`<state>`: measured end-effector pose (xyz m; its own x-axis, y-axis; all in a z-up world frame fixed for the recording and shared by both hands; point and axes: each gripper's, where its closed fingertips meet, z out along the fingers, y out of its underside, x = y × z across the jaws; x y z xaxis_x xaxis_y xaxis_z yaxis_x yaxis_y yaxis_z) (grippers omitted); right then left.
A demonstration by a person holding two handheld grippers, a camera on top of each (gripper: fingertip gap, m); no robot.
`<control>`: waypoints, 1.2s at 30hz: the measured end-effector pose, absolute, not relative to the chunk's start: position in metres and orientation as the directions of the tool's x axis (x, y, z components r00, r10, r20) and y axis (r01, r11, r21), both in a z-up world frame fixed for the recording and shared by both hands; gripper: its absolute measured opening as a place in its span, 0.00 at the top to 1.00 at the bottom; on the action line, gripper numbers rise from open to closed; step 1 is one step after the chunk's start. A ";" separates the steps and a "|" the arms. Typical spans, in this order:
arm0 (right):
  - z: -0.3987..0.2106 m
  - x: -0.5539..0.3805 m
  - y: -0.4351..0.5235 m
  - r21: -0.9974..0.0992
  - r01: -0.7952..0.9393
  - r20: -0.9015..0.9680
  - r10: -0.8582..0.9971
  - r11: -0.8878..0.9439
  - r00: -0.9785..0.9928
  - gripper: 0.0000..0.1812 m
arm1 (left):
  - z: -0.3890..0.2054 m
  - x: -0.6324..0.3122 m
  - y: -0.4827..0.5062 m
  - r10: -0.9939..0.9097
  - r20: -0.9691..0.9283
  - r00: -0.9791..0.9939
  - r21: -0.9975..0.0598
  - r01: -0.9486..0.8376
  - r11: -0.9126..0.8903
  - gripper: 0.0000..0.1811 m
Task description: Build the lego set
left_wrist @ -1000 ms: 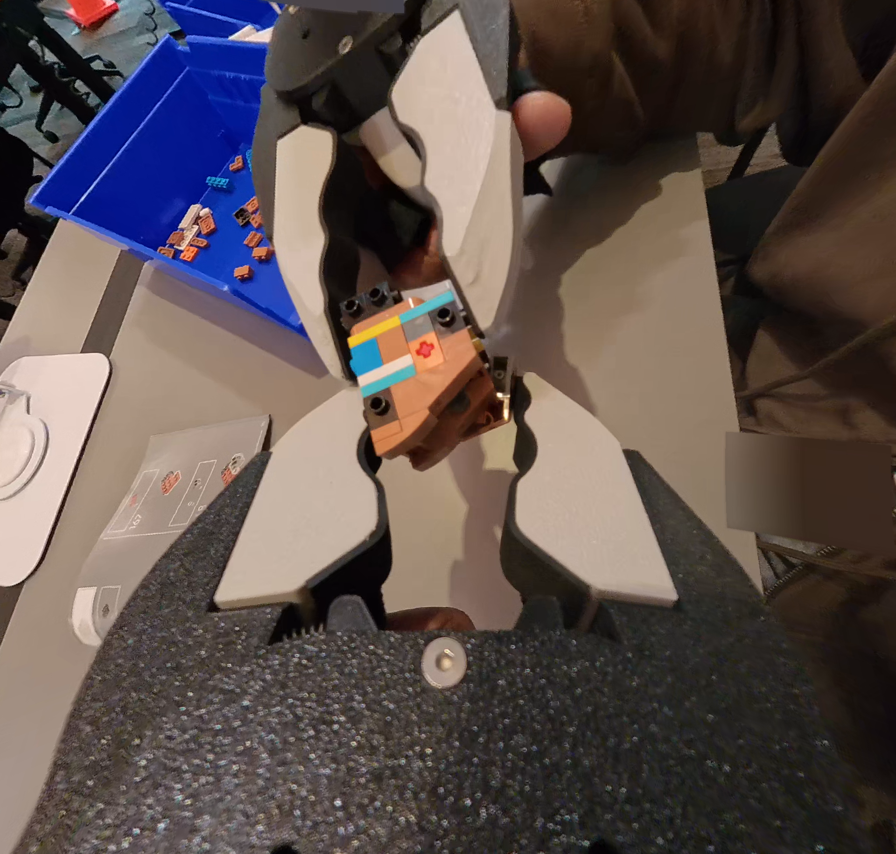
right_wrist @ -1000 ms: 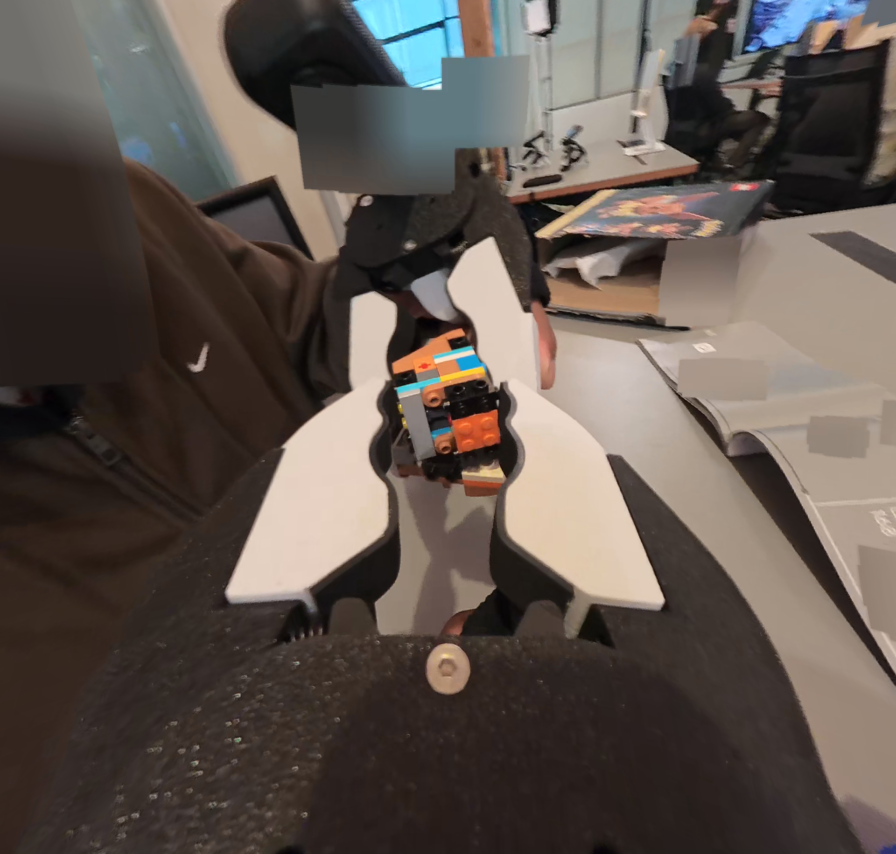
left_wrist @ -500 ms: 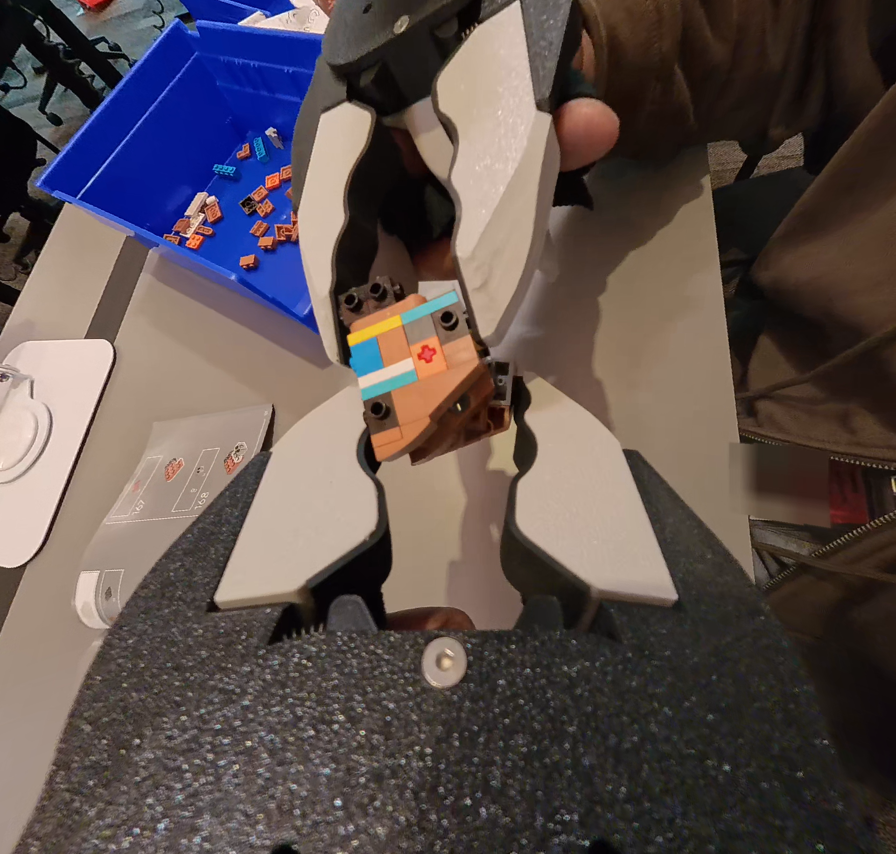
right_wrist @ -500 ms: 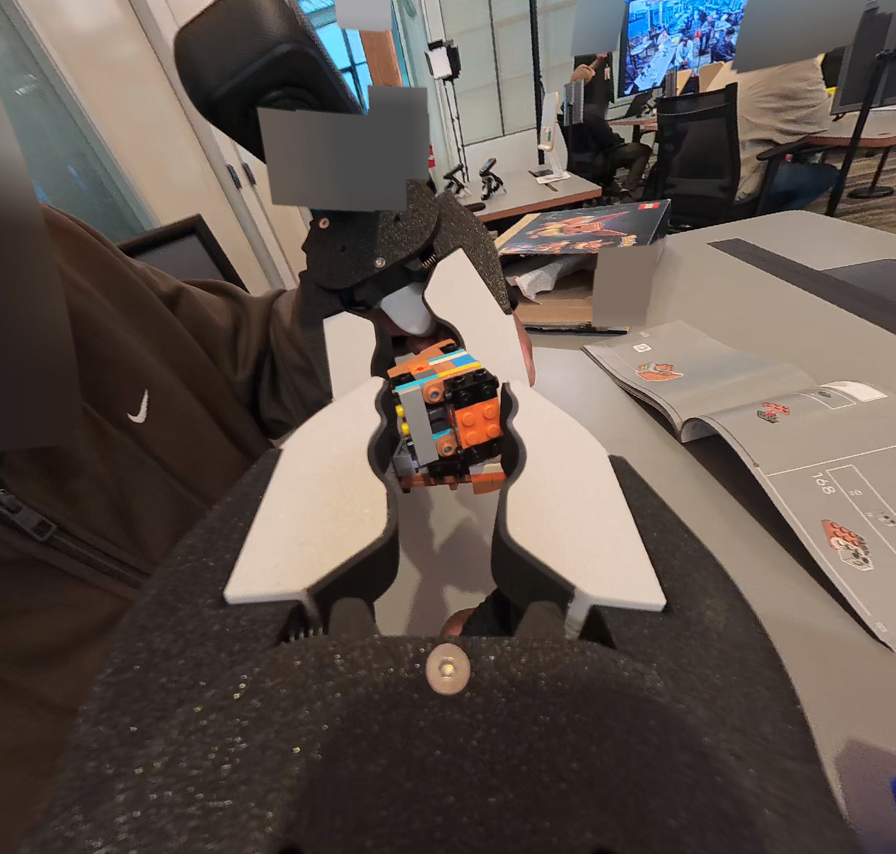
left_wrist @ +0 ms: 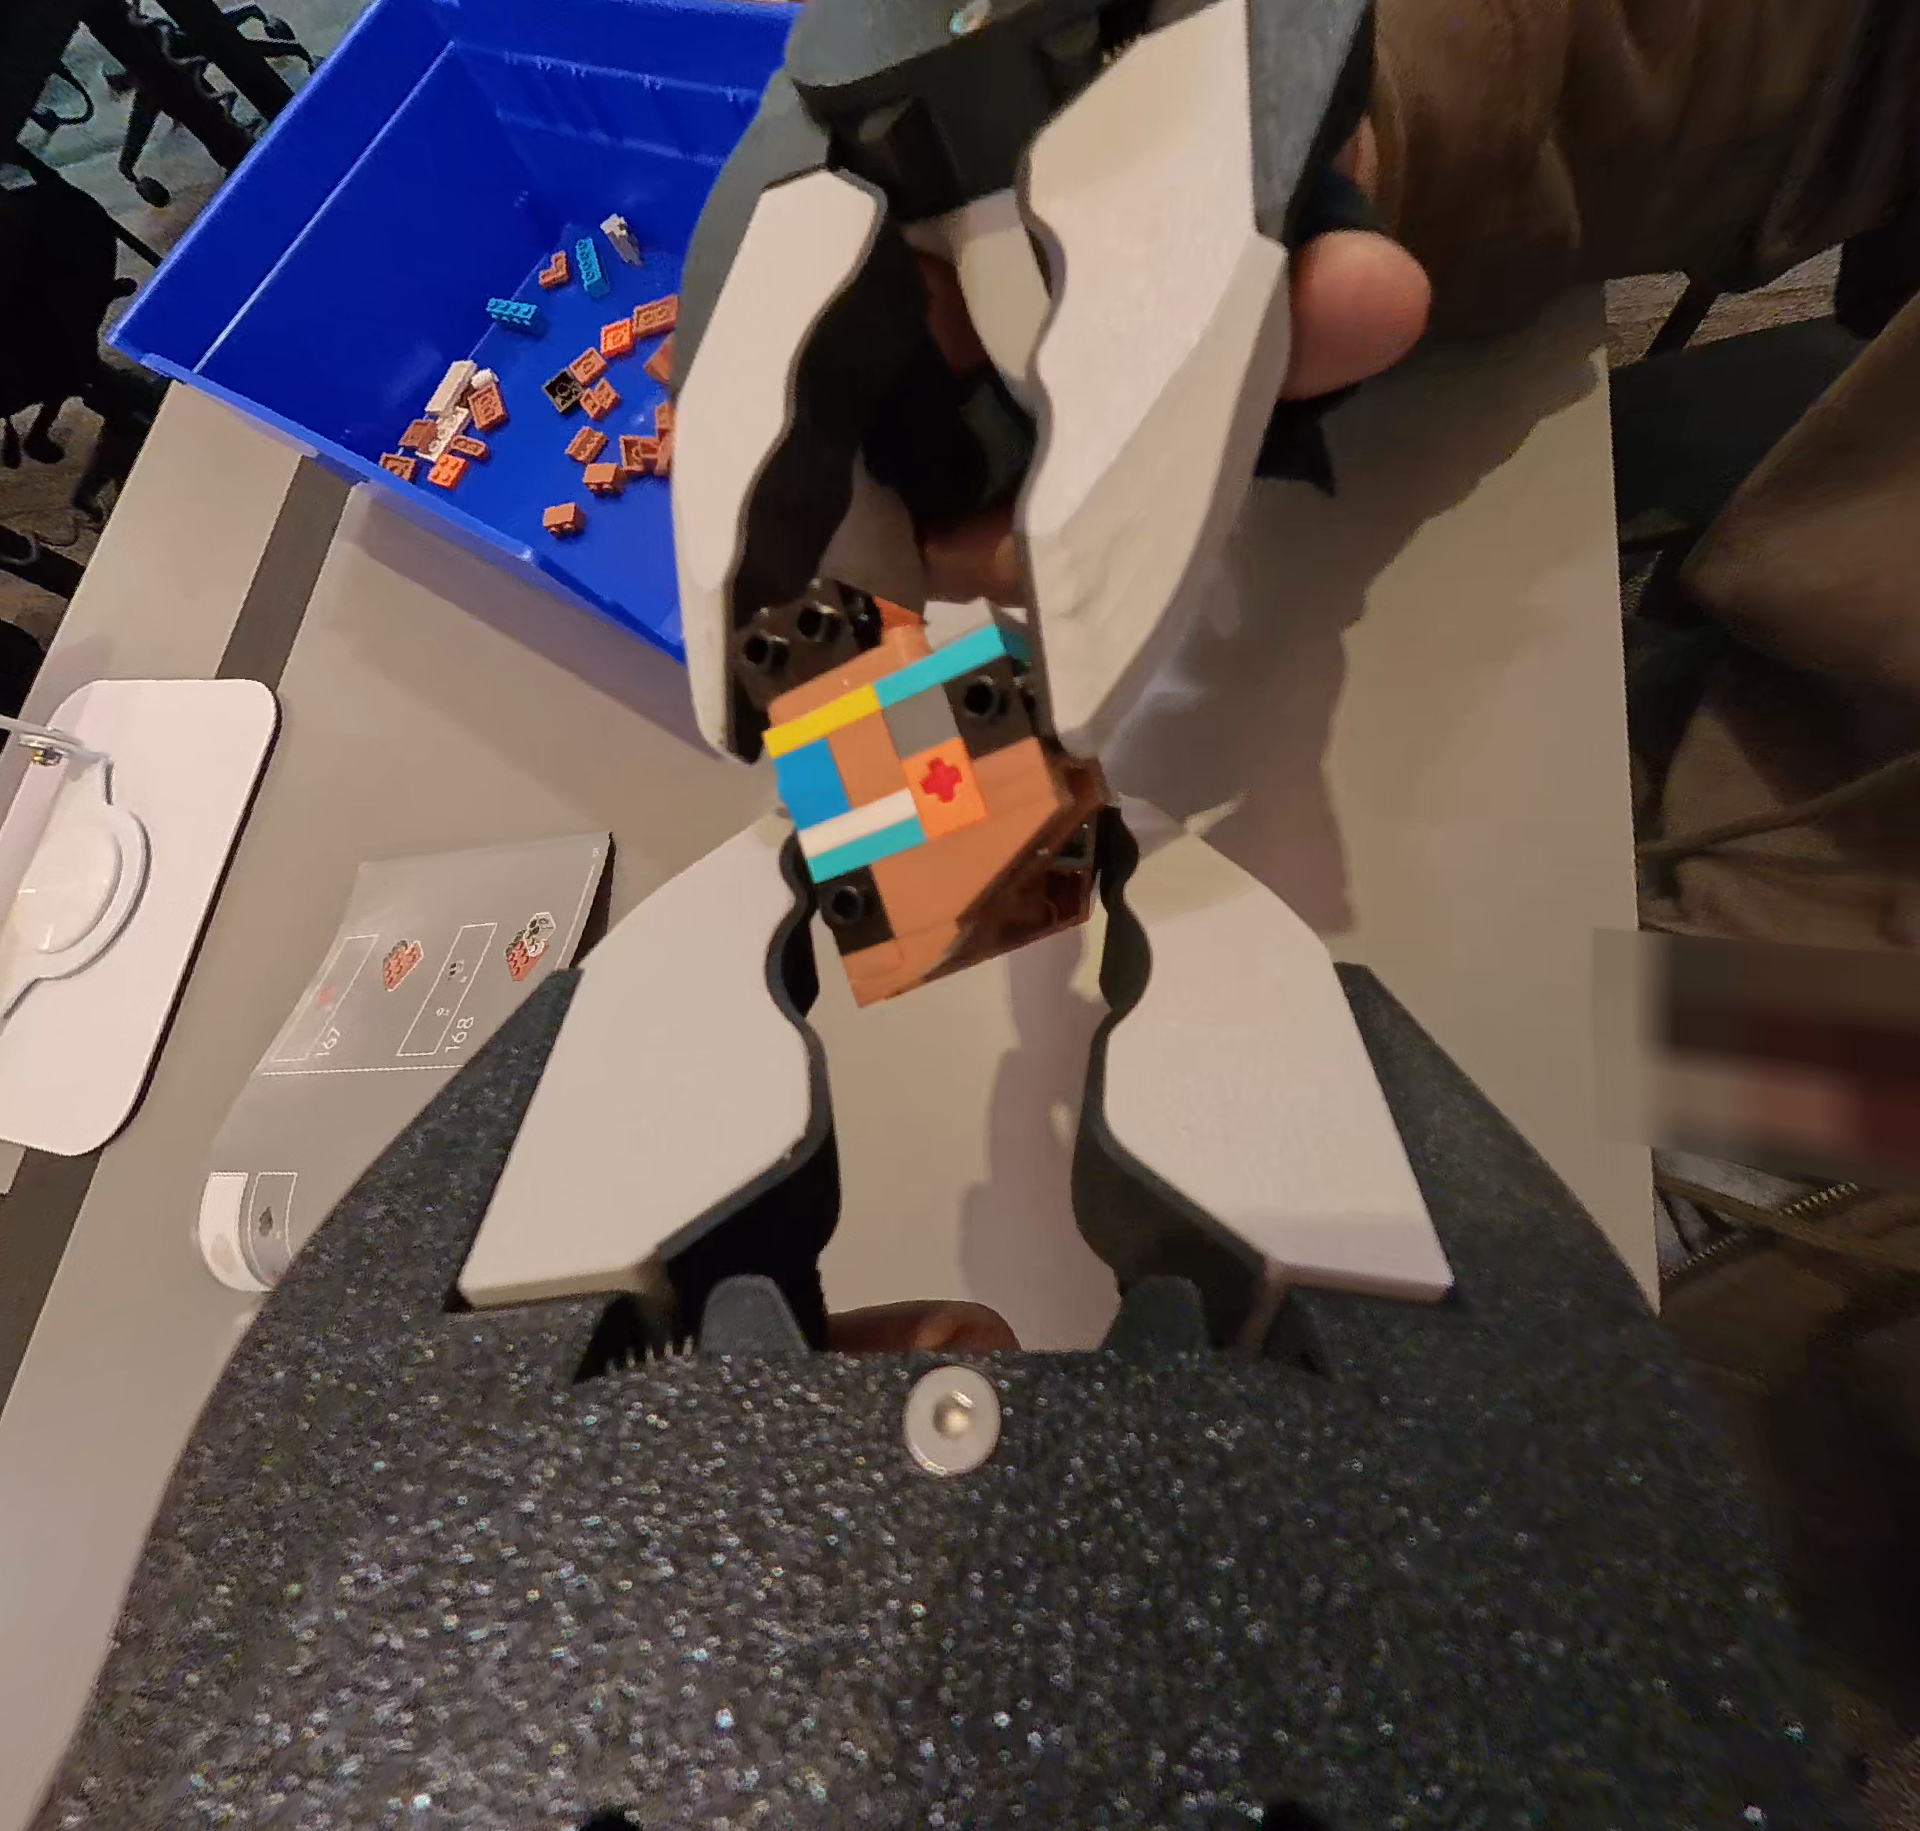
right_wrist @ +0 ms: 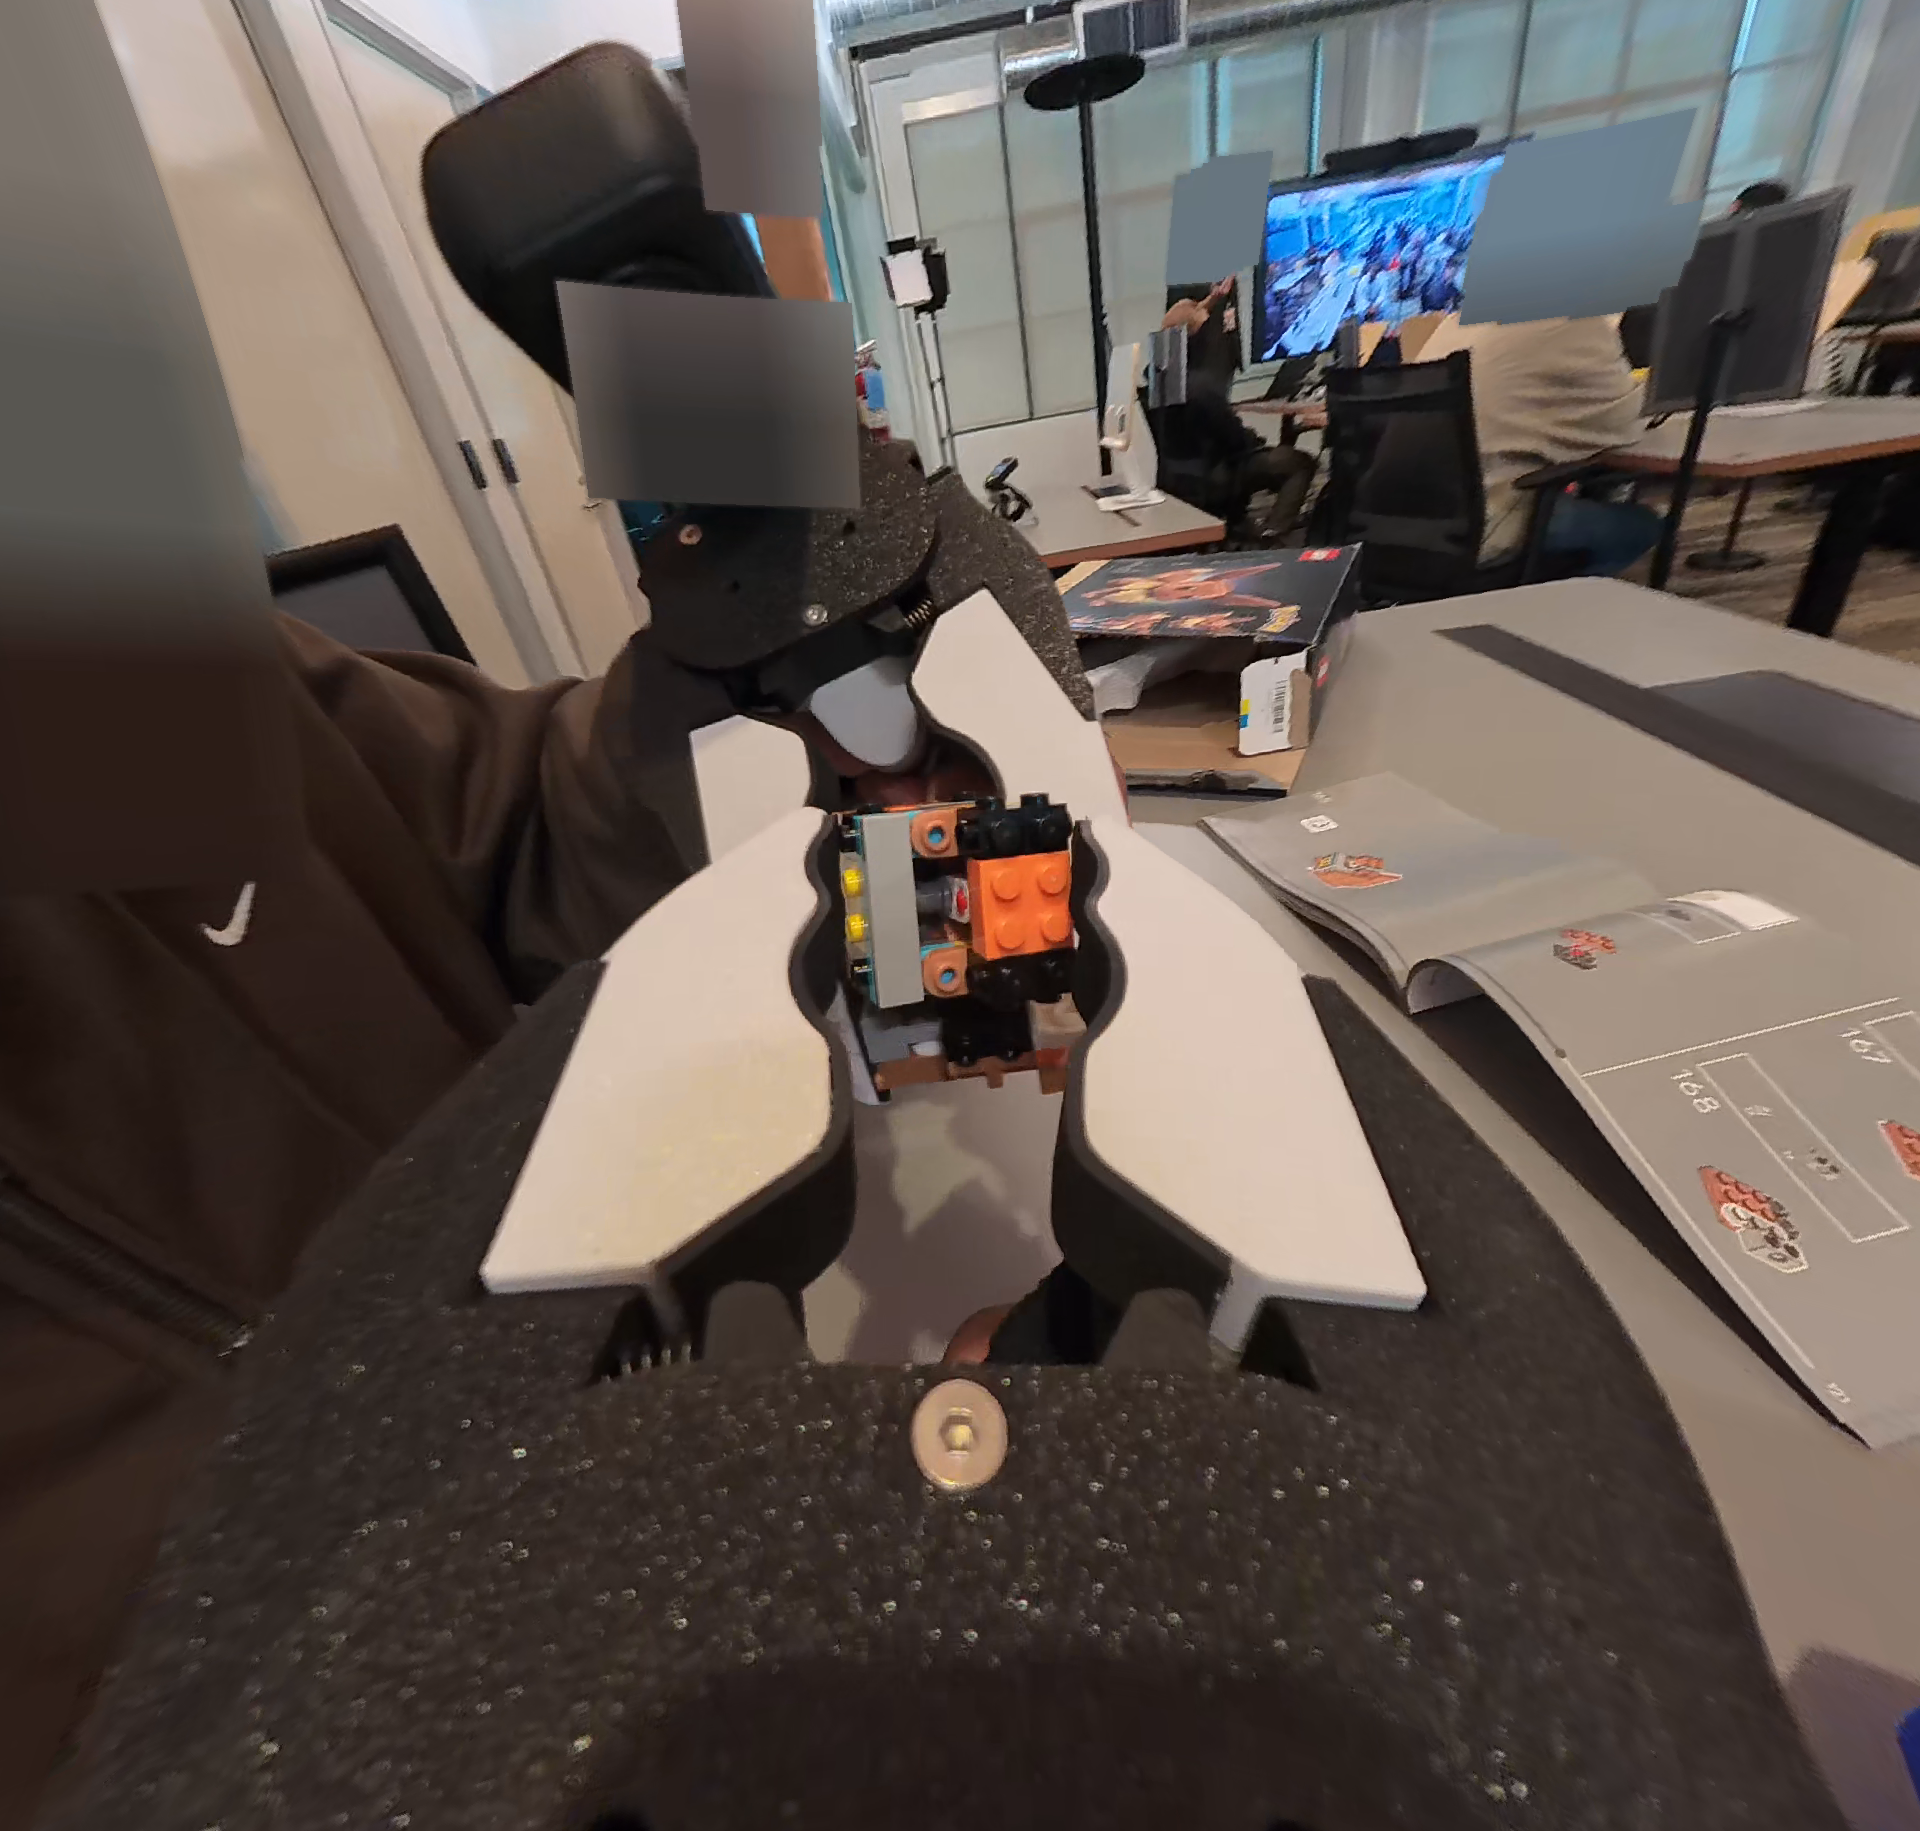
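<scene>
A small lego assembly, tan with blue, yellow, teal and white tiles and an orange tile with a red cross, hangs above the grey table. My left gripper is shut on its lower end. My right gripper comes down from the top of the left wrist view and grips its upper end. In the right wrist view the assembly shows a grey strip, an orange plate and black bricks between my right gripper's fingers. The left gripper holds it from behind.
A blue bin with several loose bricks stands at the far left. An open instruction booklet lies to the right, and its page shows in the left wrist view. A white mat and a lego box are nearby. People sit at desks behind. Some 5 cm of space lies between my two pairs of fingers.
Both grippers kept their hold while the assembly turned. The right wrist view tilted up, and the orange plate and grey strip now face it squarely.
</scene>
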<state>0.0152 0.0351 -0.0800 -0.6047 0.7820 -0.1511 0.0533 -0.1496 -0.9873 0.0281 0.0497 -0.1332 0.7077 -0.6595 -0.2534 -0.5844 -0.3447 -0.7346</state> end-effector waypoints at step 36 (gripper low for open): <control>-0.089 0.025 0.025 -0.966 -0.242 0.191 0.885 0.093 -0.424 0.71 | -0.131 0.036 0.045 -0.705 -0.261 0.659 -0.730 -0.613 -0.303 0.71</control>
